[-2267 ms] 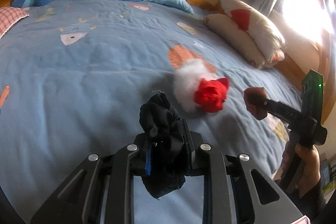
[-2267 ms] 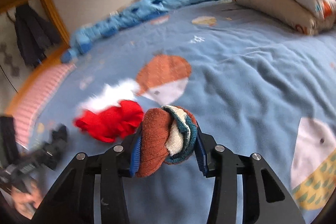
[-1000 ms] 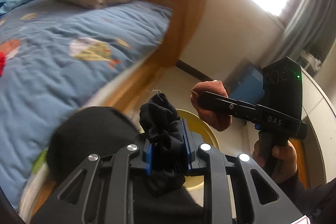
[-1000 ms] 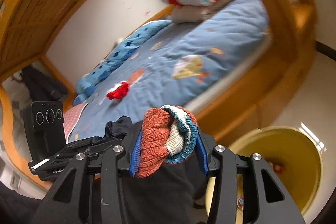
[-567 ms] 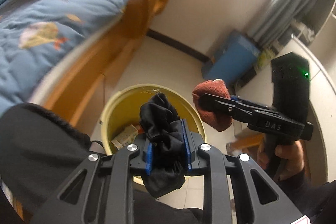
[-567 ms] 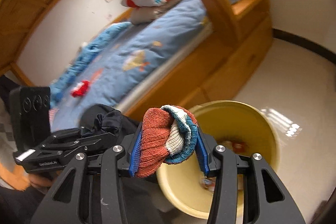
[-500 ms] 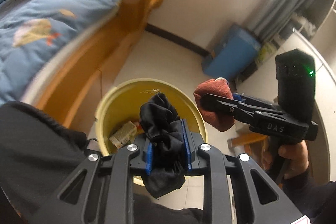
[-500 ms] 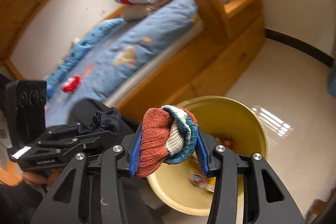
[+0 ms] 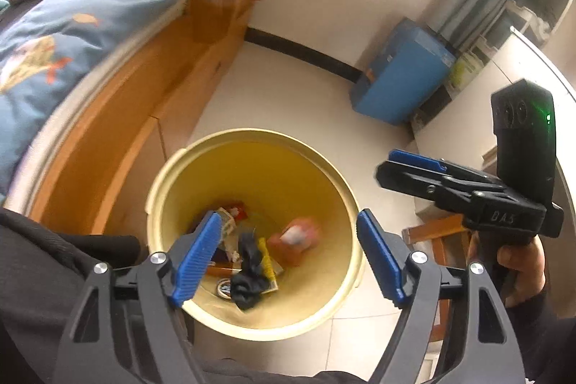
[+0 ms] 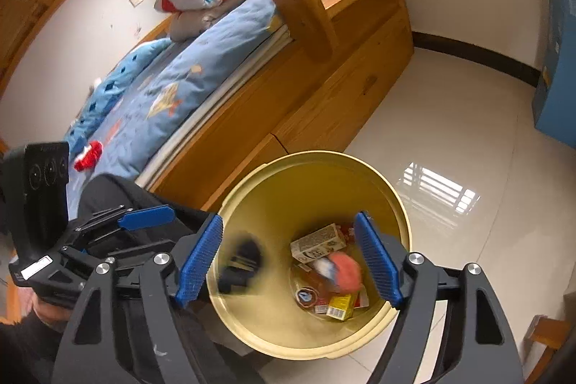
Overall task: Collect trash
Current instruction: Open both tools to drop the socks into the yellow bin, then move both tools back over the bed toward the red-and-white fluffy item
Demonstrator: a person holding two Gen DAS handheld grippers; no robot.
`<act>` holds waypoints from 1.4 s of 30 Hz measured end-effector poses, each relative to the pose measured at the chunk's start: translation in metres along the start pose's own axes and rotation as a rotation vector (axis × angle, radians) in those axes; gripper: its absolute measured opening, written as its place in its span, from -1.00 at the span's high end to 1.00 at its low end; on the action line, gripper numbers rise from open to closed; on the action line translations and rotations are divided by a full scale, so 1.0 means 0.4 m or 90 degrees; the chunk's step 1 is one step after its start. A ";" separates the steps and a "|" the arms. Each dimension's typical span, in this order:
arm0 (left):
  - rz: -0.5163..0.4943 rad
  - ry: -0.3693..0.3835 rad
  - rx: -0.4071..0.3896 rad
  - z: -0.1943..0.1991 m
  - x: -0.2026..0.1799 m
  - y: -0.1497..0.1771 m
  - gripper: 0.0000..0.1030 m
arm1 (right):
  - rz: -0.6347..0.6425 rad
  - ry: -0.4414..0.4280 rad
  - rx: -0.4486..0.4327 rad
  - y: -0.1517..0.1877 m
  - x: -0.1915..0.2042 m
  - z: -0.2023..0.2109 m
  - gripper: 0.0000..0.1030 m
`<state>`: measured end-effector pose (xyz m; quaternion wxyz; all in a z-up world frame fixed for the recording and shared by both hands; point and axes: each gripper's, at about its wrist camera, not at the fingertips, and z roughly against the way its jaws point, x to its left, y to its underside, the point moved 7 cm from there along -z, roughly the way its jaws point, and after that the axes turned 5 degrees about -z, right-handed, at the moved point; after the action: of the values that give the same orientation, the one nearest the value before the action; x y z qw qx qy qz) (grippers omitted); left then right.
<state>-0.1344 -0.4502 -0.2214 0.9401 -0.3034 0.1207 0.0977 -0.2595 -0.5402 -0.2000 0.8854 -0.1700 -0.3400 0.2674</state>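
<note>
Here the only clear writing is "DAS" on the body of the right gripper (image 9: 410, 168), seen from the left wrist view; the small white label on the side of the left gripper (image 10: 144, 217) in the right wrist view is too small to read, and print on the cartons in the bin is blurred.

Landmark: yellow bin (image 9: 345, 204) on the pale tile floor (image 10: 450, 117), just beside the wooden bed frame (image 10: 324, 96).

Left gripper: jaws opening, spread wide over the bin mouth, nothing between the blue pads (image 9: 196, 254). Black sock (image 9: 250, 267) is inside the bin, apart from the pads, motion-blurred in the right wrist view (image 10: 244, 263).

Right gripper: jaws opening too, spread wide, nothing pinched. Orange sock (image 10: 340, 270) is inside the bin, blurred, over cartons and wrappers at the bottom (image 10: 318, 242). Left view shows it near the bin's right inner wall (image 9: 297, 238).

Red item (image 10: 88, 155) lies on the blue bedspread (image 10: 187, 67), well apart from the bin. Blue box (image 9: 399, 78) stands against the wall beyond the bin.
</note>
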 end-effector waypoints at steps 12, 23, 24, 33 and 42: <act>0.067 -0.088 -0.114 0.198 0.153 -0.051 -0.68 | 0.055 -0.103 0.014 -0.042 0.185 -0.029 -0.59; 0.177 -0.240 -0.232 0.506 0.436 0.026 -0.85 | 0.212 -0.266 0.067 -0.108 0.601 -0.151 -0.75; 0.187 -0.251 -0.239 0.530 0.462 0.038 -0.85 | 0.222 -0.285 0.079 -0.111 0.646 -0.168 -0.75; 0.288 -0.388 -0.252 0.700 0.724 0.172 -0.88 | 0.303 -0.342 0.154 -0.100 0.945 -0.346 -0.76; 0.370 -0.413 -0.246 0.768 0.931 0.264 -0.89 | 0.355 -0.322 0.199 -0.070 1.140 -0.541 -0.84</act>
<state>0.2443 -0.1425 -0.1441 0.7893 -0.3803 -0.1198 0.4670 0.1860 -0.3196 -0.1074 0.6828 -0.0477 -0.4429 0.5791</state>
